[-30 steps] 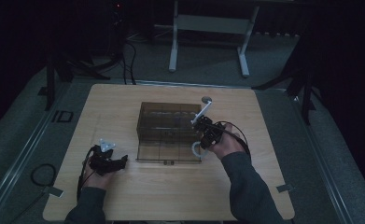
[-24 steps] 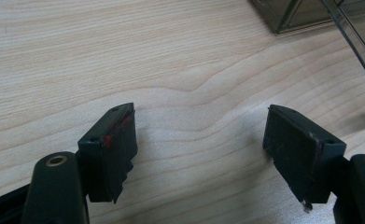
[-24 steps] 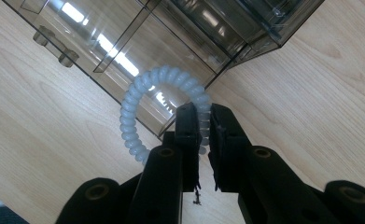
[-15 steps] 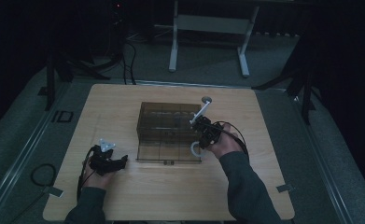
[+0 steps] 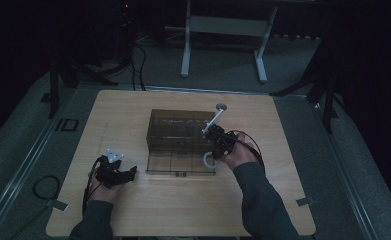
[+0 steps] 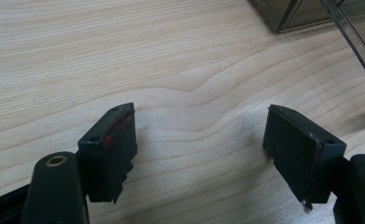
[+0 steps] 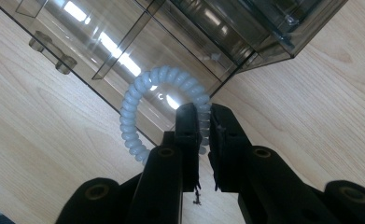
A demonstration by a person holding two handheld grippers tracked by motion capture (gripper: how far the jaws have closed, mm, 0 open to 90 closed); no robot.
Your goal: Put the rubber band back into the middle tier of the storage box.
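Observation:
A smoky clear plastic organizer box with several compartments sits mid-table, its lid folded down flat toward me. My right gripper hovers at the box's near right corner, shut on a pale blue spiral hair tie; the ring hangs over the open lid. My left gripper rests low over bare wood to the left of the box, jaws wide open with nothing between them.
The wooden table has bare room on all sides of the box. A small round white piece lies behind the box. The box's corner shows at the top right of the left gripper view. Dark floor, cables and a stand surround the table.

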